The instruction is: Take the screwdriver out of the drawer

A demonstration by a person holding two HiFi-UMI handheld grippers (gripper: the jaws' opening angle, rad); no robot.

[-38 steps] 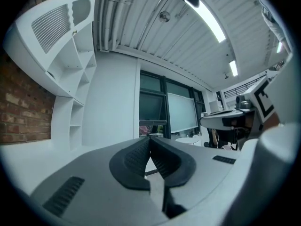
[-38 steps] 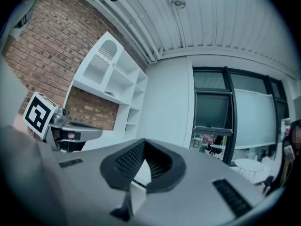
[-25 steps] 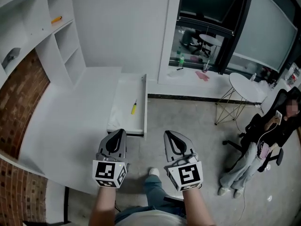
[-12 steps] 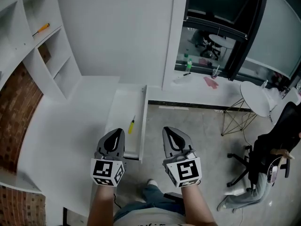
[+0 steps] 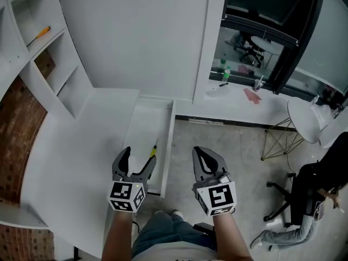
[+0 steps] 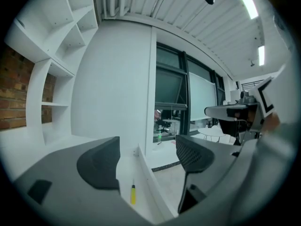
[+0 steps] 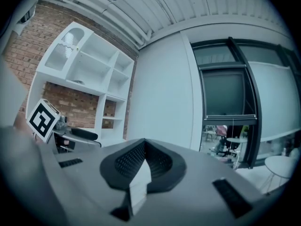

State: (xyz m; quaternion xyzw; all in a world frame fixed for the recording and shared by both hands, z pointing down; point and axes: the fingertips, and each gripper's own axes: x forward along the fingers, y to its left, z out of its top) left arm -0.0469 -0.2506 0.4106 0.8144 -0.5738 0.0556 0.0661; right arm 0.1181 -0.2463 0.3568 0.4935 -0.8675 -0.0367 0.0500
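A white drawer (image 5: pixel 166 145) stands pulled out from the white desk. In it lies a small screwdriver (image 5: pixel 154 150) with a yellow handle, also seen on the drawer floor in the left gripper view (image 6: pixel 133 195). My left gripper (image 5: pixel 139 156) hovers at the drawer's near end, just short of the screwdriver. Its jaws have just been opening and now stand open with nothing between the pads (image 6: pixel 100 162). My right gripper (image 5: pixel 204 152) is shut and empty, over the floor to the right of the drawer.
The white desk top (image 5: pixel 70 145) curves away to the left under white wall shelves (image 5: pixel 51 53); a second orange-handled screwdriver (image 5: pixel 39 35) lies on one shelf. To the right are grey floor, a round white table (image 5: pixel 304 118) and an office chair (image 5: pixel 315 189).
Both grippers have come forward to the drawer's near end. The left jaws, shut in the earlier frames, are now spread. The right jaws stayed shut.
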